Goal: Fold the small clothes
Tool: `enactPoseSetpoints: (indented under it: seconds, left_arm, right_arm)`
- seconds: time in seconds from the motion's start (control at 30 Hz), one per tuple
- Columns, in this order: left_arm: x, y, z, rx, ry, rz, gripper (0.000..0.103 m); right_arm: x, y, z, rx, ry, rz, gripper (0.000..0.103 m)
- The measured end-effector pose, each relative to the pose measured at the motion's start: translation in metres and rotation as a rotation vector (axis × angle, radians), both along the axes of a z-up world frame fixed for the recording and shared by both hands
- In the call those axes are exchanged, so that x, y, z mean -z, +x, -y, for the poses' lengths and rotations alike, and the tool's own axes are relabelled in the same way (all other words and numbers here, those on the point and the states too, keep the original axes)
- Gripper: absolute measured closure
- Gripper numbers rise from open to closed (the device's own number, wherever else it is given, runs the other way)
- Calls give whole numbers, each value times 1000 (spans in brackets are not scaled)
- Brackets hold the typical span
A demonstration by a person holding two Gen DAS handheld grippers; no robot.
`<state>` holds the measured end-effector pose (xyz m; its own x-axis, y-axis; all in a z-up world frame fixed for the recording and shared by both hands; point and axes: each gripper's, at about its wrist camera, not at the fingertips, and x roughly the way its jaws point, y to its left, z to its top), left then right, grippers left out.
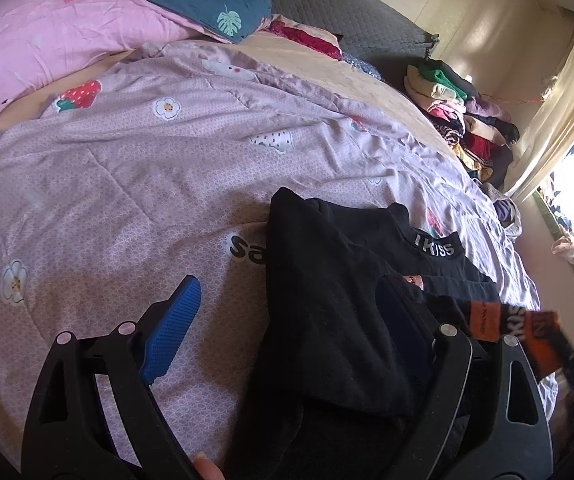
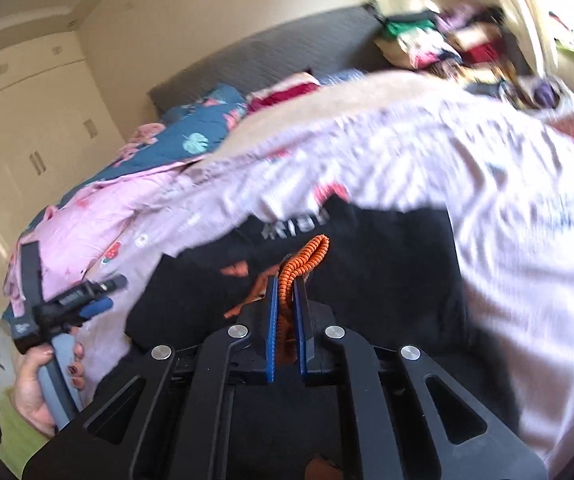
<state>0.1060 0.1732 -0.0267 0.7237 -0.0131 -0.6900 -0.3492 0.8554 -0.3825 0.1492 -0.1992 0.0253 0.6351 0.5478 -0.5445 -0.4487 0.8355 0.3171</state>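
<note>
The right gripper [image 2: 285, 280] pinches an orange cord [image 2: 305, 258], seemingly the black garment's [image 1: 327, 280]. The left gripper [image 1: 287, 300] gapes wide over that garment on the bedspread [image 1: 147, 168], gripping nothing.

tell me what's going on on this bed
A person holding a gripper in each hand is folding a small black garment with orange lettering on a lilac strawberry-print quilt. The right gripper is shut on the garment's orange ribbed edge. The left gripper is open, straddling the garment's near end.
</note>
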Motion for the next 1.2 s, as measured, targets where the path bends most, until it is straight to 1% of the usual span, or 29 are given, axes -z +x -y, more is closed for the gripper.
enactPoseSetpoints:
  seconds: [0.07,0.13,0.23,0.27,0.37,0.5,0.63,0.7,0.77,0.83,0.87,1.03,1.17,1.2]
  left_arm:
    - [3,1,-2,-1,-15,0,21]
    - [6,3,-2,-4,-23,-5,21]
    - [11,7,-1,3,-31,-15,21]
    - [12,9,0,7,-28,-19,21]
    - [16,16,3,20,-31,-27,21]
    - [25,29,5,34,-67,-50,21]
    - [29,44,14,52,-39,-71,22]
    - [32,50,19,57,-15,-89,41]
    - [36,55,23,80,-3,-92,78]
    - [37,57,27,99,12,-90,94]
    - [35,56,27,95,23,-81,97]
    - [23,43,17,77,34,-40,99]
    - [34,50,17,82,35,-78,99]
    - [34,50,17,80,33,-78,99]
  right_arm:
    - [-15,5,-2,-10,-45,50,97]
    - [-21,9,-2,-15,-72,78,97]
    - [-18,16,6,-4,-105,105,97]
    - [-14,18,9,6,-114,105,97]
    - [0,25,21,27,-100,73,97]
    - [18,29,30,33,-88,38,97]
    - [32,32,34,30,-90,14,97]
    - [37,34,35,31,-89,-2,97]
    - [40,36,36,38,-84,-19,97]
    - [42,36,36,39,-87,-18,97]
    - [43,36,36,39,-91,-17,97]
    - [45,30,26,22,-114,2,97]
    - [51,30,22,37,-173,17,97]
    - [53,31,23,45,-182,11,97]
